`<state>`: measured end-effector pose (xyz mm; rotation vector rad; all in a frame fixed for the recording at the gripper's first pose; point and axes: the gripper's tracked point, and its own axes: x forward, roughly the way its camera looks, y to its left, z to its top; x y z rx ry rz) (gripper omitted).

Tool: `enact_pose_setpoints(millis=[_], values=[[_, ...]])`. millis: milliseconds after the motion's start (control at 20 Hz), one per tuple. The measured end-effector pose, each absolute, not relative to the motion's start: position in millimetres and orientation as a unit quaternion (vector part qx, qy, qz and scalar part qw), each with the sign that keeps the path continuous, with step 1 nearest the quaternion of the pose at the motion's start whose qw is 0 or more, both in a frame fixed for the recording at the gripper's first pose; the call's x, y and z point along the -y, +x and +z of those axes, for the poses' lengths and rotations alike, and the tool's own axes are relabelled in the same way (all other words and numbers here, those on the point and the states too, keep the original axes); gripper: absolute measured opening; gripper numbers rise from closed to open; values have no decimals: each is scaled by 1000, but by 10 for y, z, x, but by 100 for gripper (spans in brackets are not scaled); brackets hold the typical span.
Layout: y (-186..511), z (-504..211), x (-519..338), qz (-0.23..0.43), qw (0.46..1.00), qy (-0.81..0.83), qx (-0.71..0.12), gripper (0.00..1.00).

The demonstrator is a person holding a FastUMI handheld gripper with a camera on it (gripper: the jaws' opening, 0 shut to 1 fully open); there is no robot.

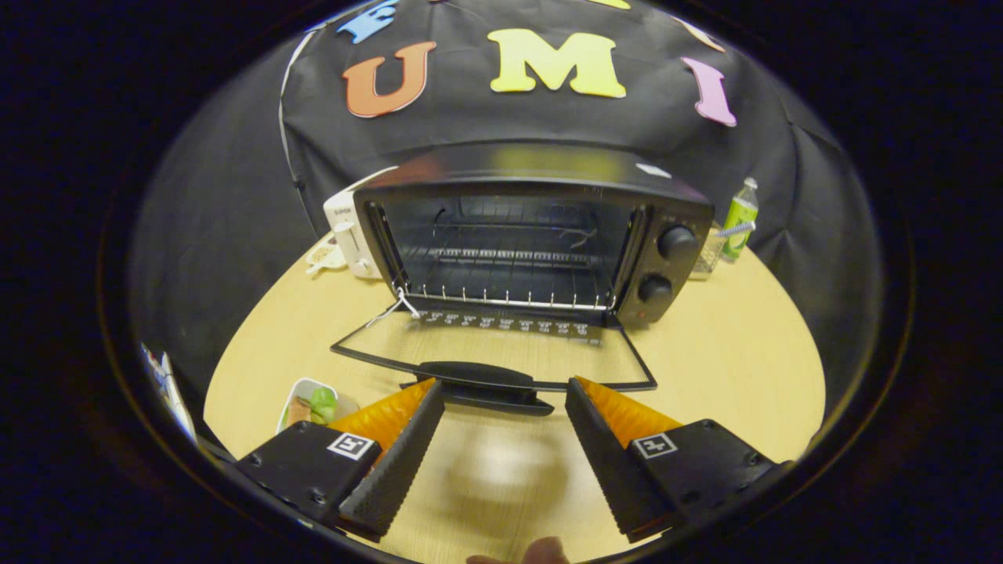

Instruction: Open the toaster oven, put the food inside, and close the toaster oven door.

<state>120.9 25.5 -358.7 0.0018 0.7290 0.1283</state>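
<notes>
- Toaster oven (533,235): black, standing at the middle of the round wooden surface (729,352), in front of the black cloth wall; its cavity faces the tongs and is open to view
- Oven door (501,352): folded fully down, lying flat over the surface with its glass pane showing the wood beneath; its dark handle (478,376) is at the near edge, just ahead of the fingertips and between them
- Wire rack (509,258): sits inside the cavity, with nothing visible on it
- Two knobs (675,241): one above the other on the panel to the right of the cavity
- Tongs (501,395): fingers spread wide apart, holding nothing; bare surface lies between them, and the tips stop close to the door handle without clearly touching it
- Food (309,407): in a small light-coloured tray on the surface, just outside the left finger and well apart from the oven; green and brownish pieces can be made out, their kind unclear
- White appliance (349,235): stands just beside the oven's left wall
- Green bottle (740,215): upright beyond the oven's right side, near the cloth wall
- Fingertip of a person (541,552): visible at the near edge, behind the tongs
</notes>
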Motion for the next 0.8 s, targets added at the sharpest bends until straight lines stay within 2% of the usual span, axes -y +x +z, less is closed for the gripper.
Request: enact_pose_setpoints(millis=[150,450,650,800], values=[[1119,-3500,-248,74,933,-1,-351,100],[865,-2810,-167,120,946,-23,-299,100],[699,-2388,-224,164,945,-8,-284,100],[527,-2385,-470,229,919,9,-320,100]])
